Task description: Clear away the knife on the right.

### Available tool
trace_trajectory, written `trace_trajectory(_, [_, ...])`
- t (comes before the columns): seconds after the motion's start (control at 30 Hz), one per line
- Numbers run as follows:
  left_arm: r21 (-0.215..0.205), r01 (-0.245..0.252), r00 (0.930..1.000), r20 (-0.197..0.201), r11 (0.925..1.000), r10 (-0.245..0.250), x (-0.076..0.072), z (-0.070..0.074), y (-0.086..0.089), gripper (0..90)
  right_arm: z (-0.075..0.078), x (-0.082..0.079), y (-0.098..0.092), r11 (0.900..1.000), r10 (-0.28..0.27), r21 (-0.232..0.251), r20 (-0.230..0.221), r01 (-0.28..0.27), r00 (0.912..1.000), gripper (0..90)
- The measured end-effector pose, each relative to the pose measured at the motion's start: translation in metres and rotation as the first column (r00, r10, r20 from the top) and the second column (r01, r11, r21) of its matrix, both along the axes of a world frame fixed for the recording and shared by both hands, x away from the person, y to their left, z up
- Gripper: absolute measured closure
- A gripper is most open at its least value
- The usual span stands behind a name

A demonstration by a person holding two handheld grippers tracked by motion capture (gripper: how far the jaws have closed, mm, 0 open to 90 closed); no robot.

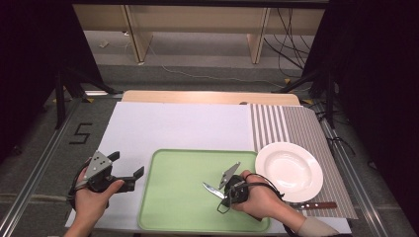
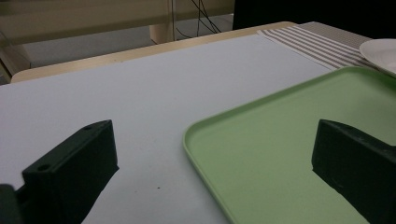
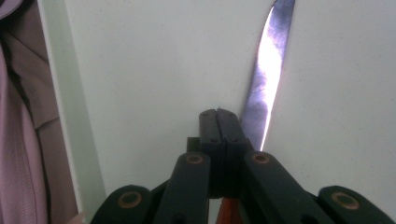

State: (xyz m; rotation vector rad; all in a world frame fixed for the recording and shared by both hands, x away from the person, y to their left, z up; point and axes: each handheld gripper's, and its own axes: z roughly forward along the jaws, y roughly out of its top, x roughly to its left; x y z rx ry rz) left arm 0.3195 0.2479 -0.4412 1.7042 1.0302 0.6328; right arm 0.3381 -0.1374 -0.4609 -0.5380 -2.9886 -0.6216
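Note:
A green tray (image 1: 173,207) lies at the table's front middle. Above its right part my right gripper (image 1: 223,194) is shut on a knife, whose shiny blade (image 1: 211,188) points left over the tray. In the right gripper view the closed jaws (image 3: 218,114) hide the knife's base, and the blade (image 3: 266,70) runs up past them over the pale tray floor. My left gripper (image 1: 129,164) is open just left of the tray, holding nothing. In the left gripper view its jaws (image 2: 214,140) straddle the tray's near left corner (image 2: 196,140).
A white plate (image 1: 289,170) sits on a striped placemat (image 1: 296,128) right of the tray. A wooden-handled knife (image 1: 316,205) lies in front of the plate. A white sheet (image 1: 178,128) covers the table behind the tray.

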Motion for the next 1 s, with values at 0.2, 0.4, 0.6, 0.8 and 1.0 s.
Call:
trace_trajectory(0.2, [0.000, 0.002, 1.0000, -0.003, 1.0000, -0.002, 0.000, 0.000, 0.000, 0.0, 0.000, 0.002, -0.002, 1.000, -0.014, 0.003, -0.001, 0.014, 0.9999, 90.0])
trace_trajectory(0.4, [-0.001, 0.002, 1.0000, -0.002, 1.0000, -0.002, 0.000, 0.000, 0.000, 0.0, 0.000, 0.004, -0.005, 1.000, -0.029, 0.005, 0.001, 0.029, 0.9996, 90.0])
trace_trajectory(0.6, [-0.003, 0.002, 1.0000, -0.004, 1.0000, -0.002, 0.000, 0.000, 0.000, 0.0, 0.000, 0.003, -0.013, 0.999, -0.040, 0.003, -0.002, 0.040, 0.9992, 90.0])
trace_trajectory(0.8, [-0.002, 0.003, 1.0000, -0.005, 1.0000, -0.003, 0.000, 0.000, 0.000, 0.0, 0.000, 0.003, -0.023, 0.997, -0.075, 0.003, -0.007, 0.075, 0.9972, 90.0])
trace_trajectory(1.0, [-0.003, 0.002, 1.0000, -0.005, 1.0000, -0.002, 0.000, 0.000, 0.000, 0.0, 0.001, 0.005, -0.030, 0.995, -0.099, 0.003, -0.009, 0.099, 0.9951, 90.0])
